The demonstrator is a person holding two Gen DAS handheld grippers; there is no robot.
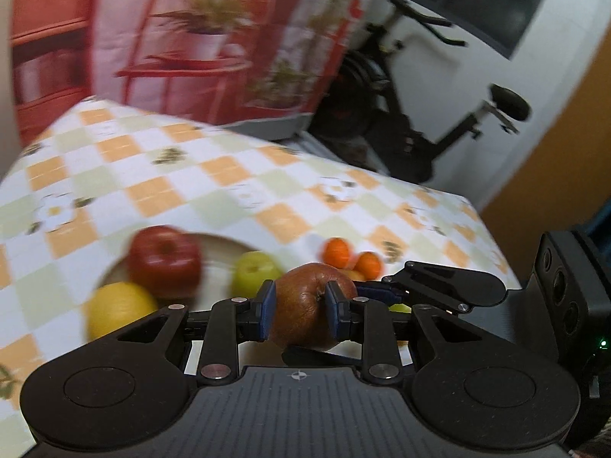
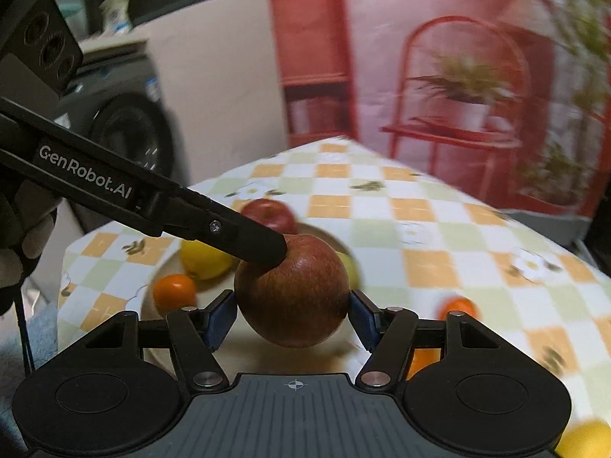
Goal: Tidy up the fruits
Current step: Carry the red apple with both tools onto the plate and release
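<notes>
Both grippers hold one brownish-red apple (image 1: pixel 305 324) above the checked table (image 1: pixel 214 175). My left gripper (image 1: pixel 300 305) is shut on it near the top. One blue pad sits at the stem hollow and the other on the apple's outer side. In the right wrist view the same apple (image 2: pixel 294 290) fills my right gripper (image 2: pixel 292 316), whose pads press on its two flanks. The left gripper's black fingers (image 2: pixel 263 248) reach in from the left onto its upper shoulder. One of the right gripper's fingers (image 1: pixel 385 291) shows beside the apple.
Below lies a white plate (image 2: pixel 151 301) with a red apple (image 1: pixel 164 259), a lemon (image 1: pixel 118 313), a green apple (image 1: pixel 254 273) and a tangerine (image 2: pixel 173 292). Loose tangerines (image 1: pixel 351 257) and another lemon (image 2: pixel 588 439) lie on the cloth. An exercise bike (image 1: pixel 420 114) stands behind the table.
</notes>
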